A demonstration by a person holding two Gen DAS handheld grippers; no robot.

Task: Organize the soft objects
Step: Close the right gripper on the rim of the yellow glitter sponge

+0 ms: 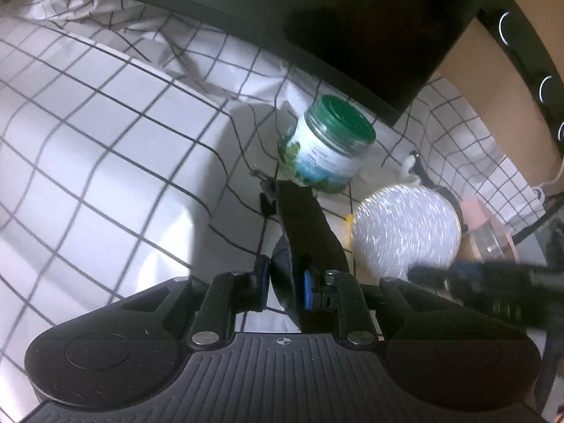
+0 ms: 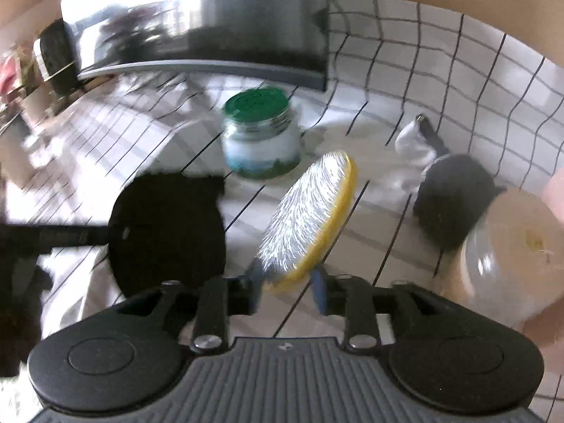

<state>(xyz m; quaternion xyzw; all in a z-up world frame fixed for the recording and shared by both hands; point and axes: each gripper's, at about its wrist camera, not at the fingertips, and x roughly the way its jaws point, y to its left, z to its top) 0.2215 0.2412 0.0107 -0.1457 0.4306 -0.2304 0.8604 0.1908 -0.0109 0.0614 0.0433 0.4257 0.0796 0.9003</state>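
Currently mid-carry: left gripper point(image 1: 283, 289) is clamped on a black pad point(image 1: 306, 225), while the right gripper point(image 2: 287, 290) straddles a yellow-backed fluffy pad point(image 2: 306, 211) (contact unclear, blurred) above the checked cloth point(image 2: 458, 70). Next move, I judge: lower both gently, clear of the jar point(image 2: 262, 137).

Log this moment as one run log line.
left gripper: shut on black pad | right gripper: around yellow-rimmed fluffy pad | green-lidded jar: upright behind

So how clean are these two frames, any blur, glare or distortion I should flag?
Right wrist view: heavy motion blur, worst at left; the screen is blown out by glare; the green-lidded jar is smeared. Left wrist view: sharper, mild blur on the white fluffy pad; fisheye bends the checked cloth lines.
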